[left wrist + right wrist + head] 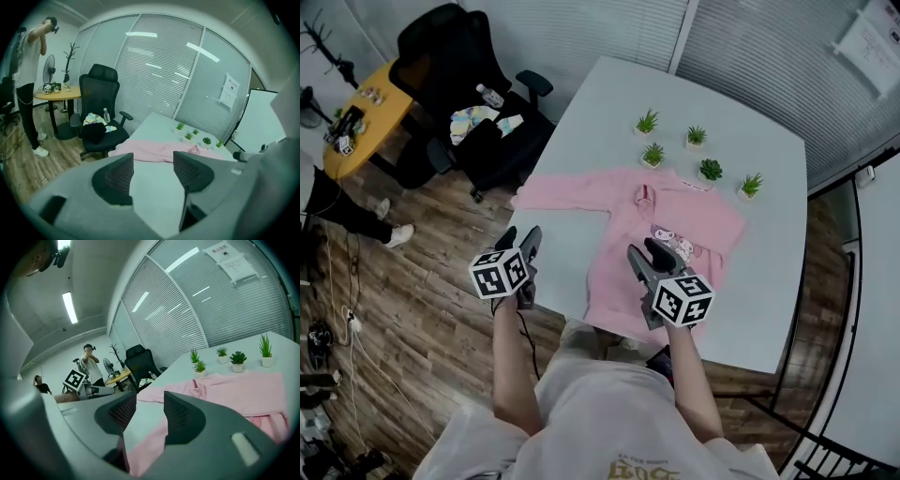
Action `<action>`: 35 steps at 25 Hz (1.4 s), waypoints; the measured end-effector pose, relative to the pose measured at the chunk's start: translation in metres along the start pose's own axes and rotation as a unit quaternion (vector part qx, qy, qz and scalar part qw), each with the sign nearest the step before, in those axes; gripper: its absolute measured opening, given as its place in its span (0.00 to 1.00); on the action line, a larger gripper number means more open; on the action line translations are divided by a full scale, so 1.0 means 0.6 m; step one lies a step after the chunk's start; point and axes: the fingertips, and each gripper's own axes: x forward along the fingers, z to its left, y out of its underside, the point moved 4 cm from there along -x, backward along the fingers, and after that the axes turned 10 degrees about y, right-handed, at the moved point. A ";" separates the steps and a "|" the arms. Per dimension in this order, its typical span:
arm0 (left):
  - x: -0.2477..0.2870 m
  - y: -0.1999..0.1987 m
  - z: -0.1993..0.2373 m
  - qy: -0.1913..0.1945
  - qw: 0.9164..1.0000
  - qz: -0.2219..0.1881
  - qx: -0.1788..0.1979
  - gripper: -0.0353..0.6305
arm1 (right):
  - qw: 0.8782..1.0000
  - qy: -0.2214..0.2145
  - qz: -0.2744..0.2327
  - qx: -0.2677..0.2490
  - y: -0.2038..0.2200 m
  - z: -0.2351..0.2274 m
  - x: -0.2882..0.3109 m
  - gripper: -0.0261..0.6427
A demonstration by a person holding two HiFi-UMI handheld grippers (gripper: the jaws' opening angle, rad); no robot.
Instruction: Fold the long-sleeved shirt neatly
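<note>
A pink long-sleeved shirt (623, 262) lies flat on the white table (600, 122), front up, with one sleeve (567, 192) stretched toward the table's left corner. My left gripper (523, 238) hovers over the table's near edge, short of that sleeve, jaws open and empty. In the left gripper view the left gripper (153, 161) points at the sleeve (154, 151). My right gripper (645, 250) is above the shirt's lower body, open, holding nothing. Pink cloth (243, 390) shows below and past the right gripper (150, 401) in its own view.
Several small potted plants (710, 170) stand in a row just behind the shirt's collar. A black office chair (469, 84) with clothes and a bottle on it sits off the table's left side. Beyond it are a round yellow table (356, 122) and a standing person (28, 70).
</note>
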 end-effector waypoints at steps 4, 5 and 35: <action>0.013 -0.005 0.077 -0.016 1.000 0.015 -0.014 0.43 | 1.000 0.014 0.008 -0.012 0.005 0.021 0.059 0.31; 0.017 -0.007 0.094 -0.017 1.000 0.018 -0.019 0.43 | 1.000 0.015 0.013 -0.015 0.007 0.027 0.075 0.32; 0.228 0.015 0.282 0.057 0.981 0.169 -0.073 0.31 | 0.996 0.027 0.082 -0.009 0.039 0.058 0.265 0.30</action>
